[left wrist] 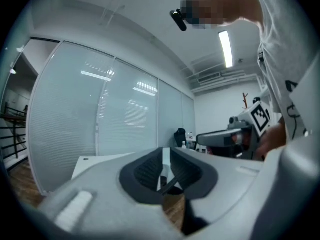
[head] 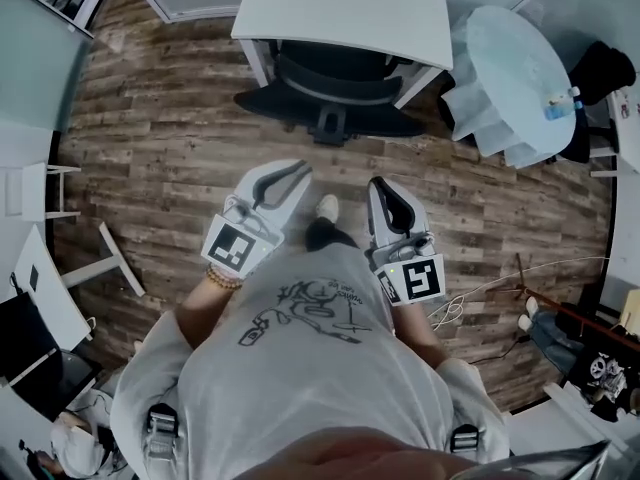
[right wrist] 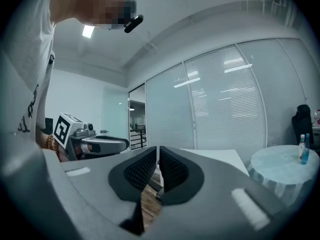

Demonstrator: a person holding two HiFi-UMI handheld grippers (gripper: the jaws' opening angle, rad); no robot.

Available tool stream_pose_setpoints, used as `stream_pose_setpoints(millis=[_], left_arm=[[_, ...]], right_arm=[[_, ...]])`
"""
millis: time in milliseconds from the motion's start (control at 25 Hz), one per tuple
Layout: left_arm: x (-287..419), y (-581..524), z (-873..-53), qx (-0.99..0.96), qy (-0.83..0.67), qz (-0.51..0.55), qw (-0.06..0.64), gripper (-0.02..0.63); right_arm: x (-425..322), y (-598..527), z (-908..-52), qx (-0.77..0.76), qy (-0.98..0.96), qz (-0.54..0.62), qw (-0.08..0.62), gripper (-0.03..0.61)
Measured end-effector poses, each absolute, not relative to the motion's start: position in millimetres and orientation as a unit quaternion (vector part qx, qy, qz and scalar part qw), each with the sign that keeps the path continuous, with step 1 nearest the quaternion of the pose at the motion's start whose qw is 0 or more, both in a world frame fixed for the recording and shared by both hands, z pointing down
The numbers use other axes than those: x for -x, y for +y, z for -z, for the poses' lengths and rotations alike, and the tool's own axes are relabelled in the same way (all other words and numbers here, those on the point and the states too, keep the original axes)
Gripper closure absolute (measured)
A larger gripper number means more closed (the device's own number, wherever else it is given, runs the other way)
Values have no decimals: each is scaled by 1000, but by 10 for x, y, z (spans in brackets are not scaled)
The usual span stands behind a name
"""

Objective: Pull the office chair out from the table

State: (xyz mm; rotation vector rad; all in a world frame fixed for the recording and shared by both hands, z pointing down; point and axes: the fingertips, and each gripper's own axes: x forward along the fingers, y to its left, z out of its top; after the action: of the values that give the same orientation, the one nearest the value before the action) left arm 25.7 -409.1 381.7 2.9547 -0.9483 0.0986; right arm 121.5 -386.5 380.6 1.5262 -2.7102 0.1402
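Under the white table [head: 340,8] ahead of me, the office chair [head: 335,90] sits tucked in, well apart from both grippers. My left gripper [head: 300,172] has its jaws slightly spread on nothing. My right gripper [head: 379,187] has its jaws all but pressed together, empty.

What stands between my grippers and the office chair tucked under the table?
Nothing visible does. In the head view only bare wood floor lies between the left gripper, the right gripper and the office chair under the white table. The round table stands off to the right, clear of that path.

Cool, even brightness from ceiling strip light [left wrist: 226,48]; edges warp.
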Motion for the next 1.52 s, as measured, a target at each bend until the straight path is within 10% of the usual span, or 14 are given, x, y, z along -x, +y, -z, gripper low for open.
stream_pose_setpoints(millis=[880,1520], left_arm=[[-267,-5790,-6299,-865,-145,-457,-147,419],[-262,-5504,-6647,-828,-109,-524,-168,497]], right_arm=[[-1554,-5491,-6183,-267,-851,98,442,356],[-1619,-5256,-6622,-243,-826,92,501,466]])
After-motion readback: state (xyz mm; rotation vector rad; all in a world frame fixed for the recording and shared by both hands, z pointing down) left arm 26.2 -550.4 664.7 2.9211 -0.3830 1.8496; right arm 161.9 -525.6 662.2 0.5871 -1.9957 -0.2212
